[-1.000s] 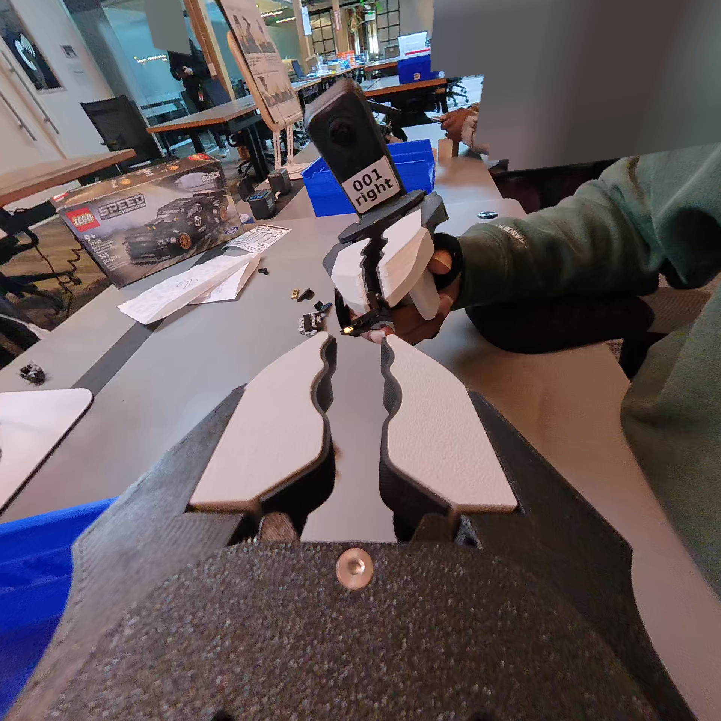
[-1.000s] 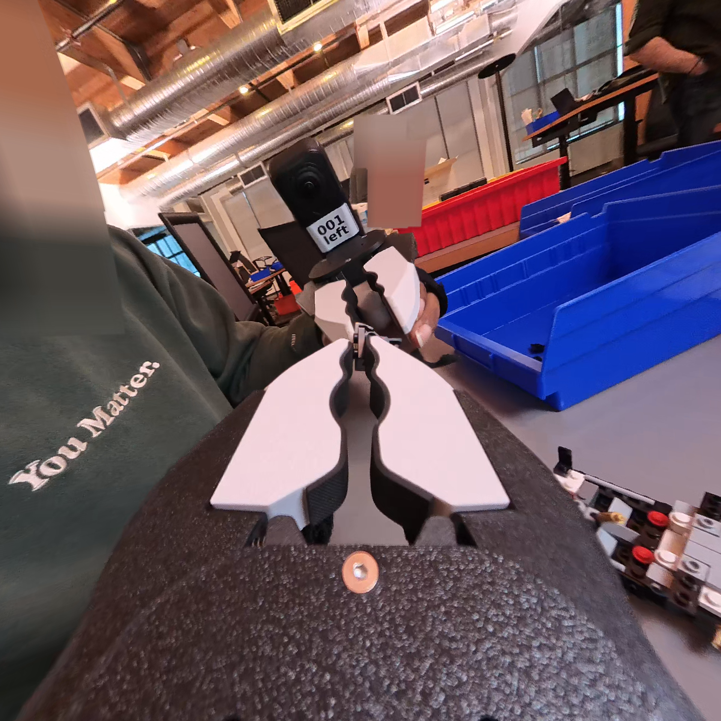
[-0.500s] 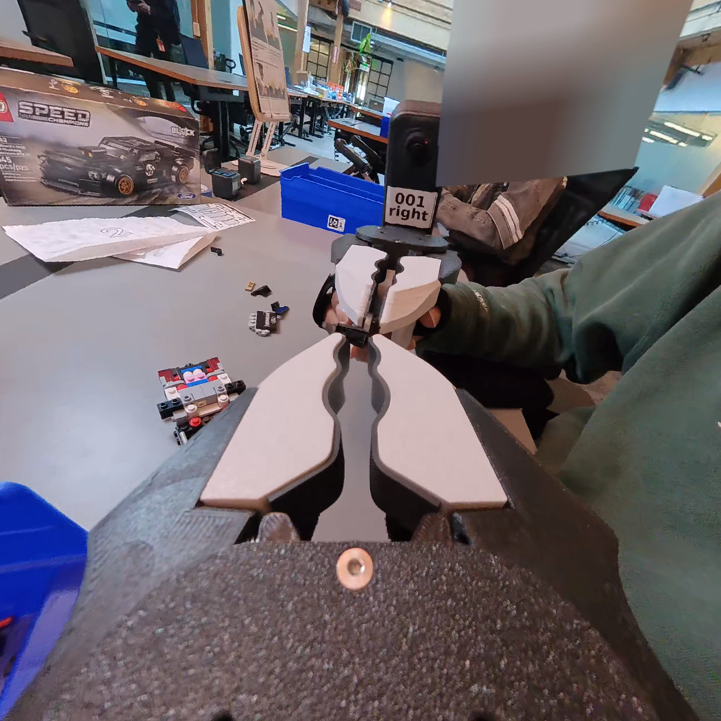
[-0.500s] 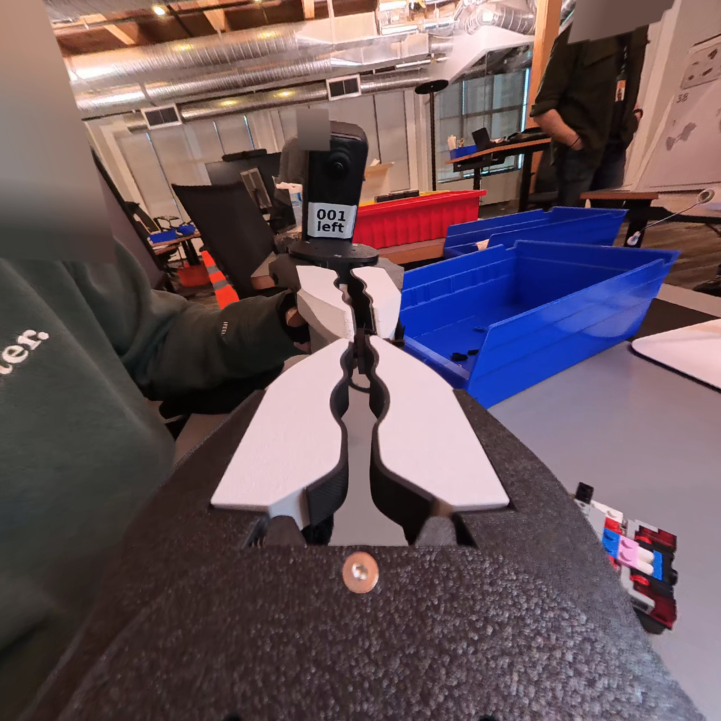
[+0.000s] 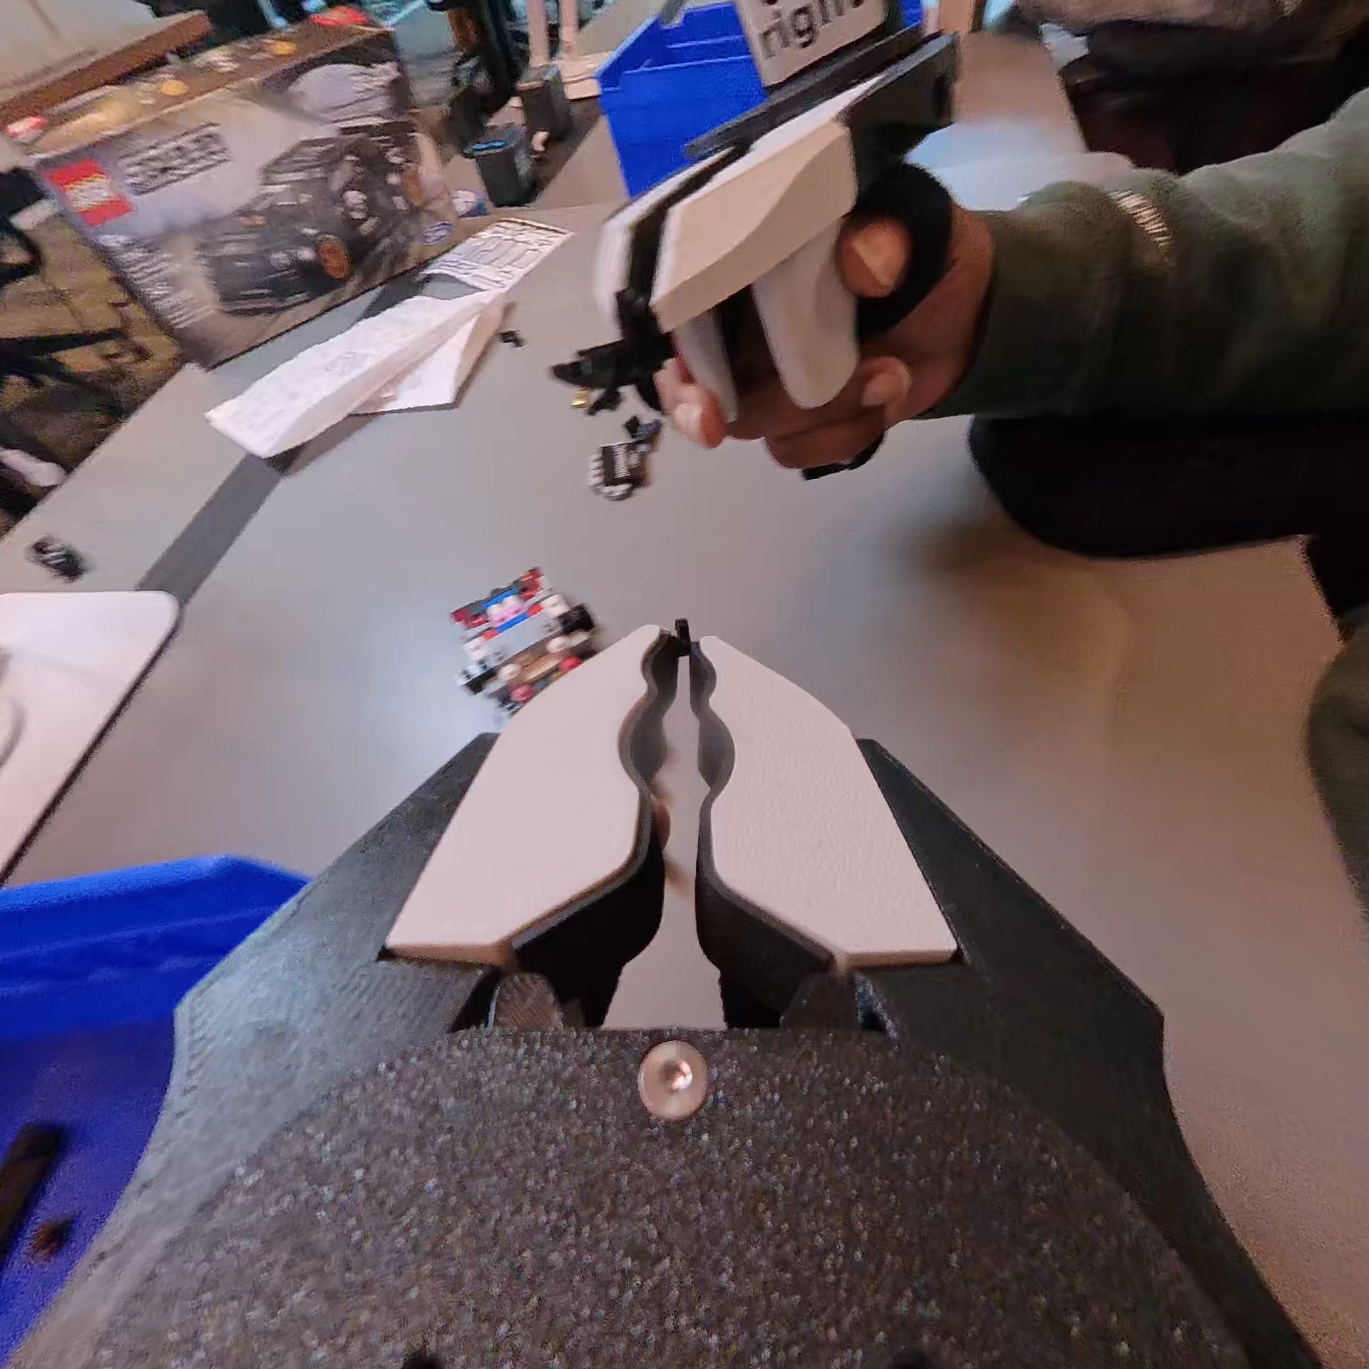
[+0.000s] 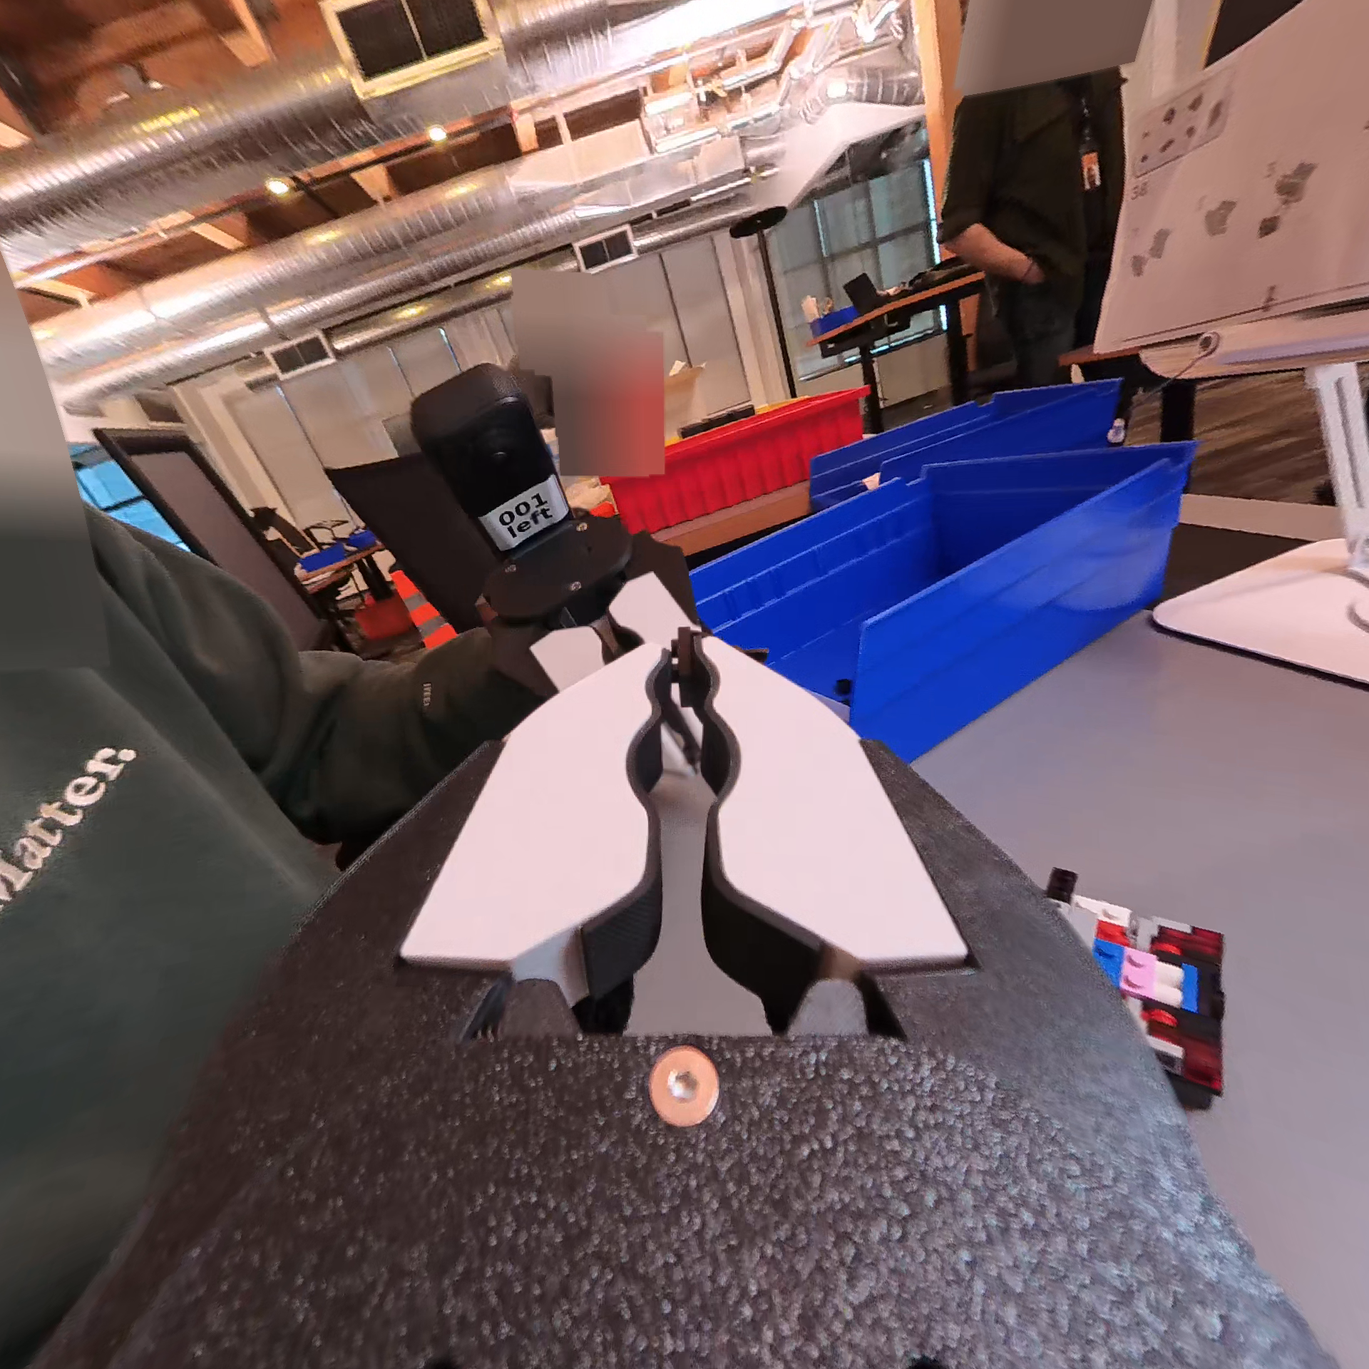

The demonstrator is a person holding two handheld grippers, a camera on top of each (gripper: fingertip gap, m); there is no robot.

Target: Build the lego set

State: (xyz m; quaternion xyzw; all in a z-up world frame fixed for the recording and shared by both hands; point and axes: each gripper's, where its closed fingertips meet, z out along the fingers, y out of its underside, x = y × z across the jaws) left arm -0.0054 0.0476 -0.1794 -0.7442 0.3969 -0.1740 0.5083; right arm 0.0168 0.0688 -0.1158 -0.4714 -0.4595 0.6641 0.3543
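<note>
The left hand-held gripper [image 5: 681, 643] has its jaws drawn almost together, and a small black piece [image 5: 680, 630] is pinched at the very tips. It hangs above the grey surface [image 5: 852, 593], not touching it. Just beside its left finger, lower on the surface, lies a partly built brick model [image 5: 522, 644] in red, white, black and a little pink.

The right hand-held gripper [image 6: 685, 659] is also closed, and it grips a dark part [image 6: 685, 646] that stands up a little between its tips. In the left wrist view this part looks like a black irregular cluster, and the gripper is held in the air, well above the surface and apart from the left one. A hand [image 5: 815, 400] in a green sleeve squeezes its trigger.

Under the right gripper a few loose dark pieces [image 5: 618, 467] lie on the surface. Further away are folded paper sheets [image 5: 370, 370] and a cardboard box [image 5: 222, 192] with a picture of a car. The picture is blurred here. An open blue bin [image 6: 1000, 563] stands behind the left gripper, and next to it is the white base of a stand [image 6: 1259, 615].
</note>
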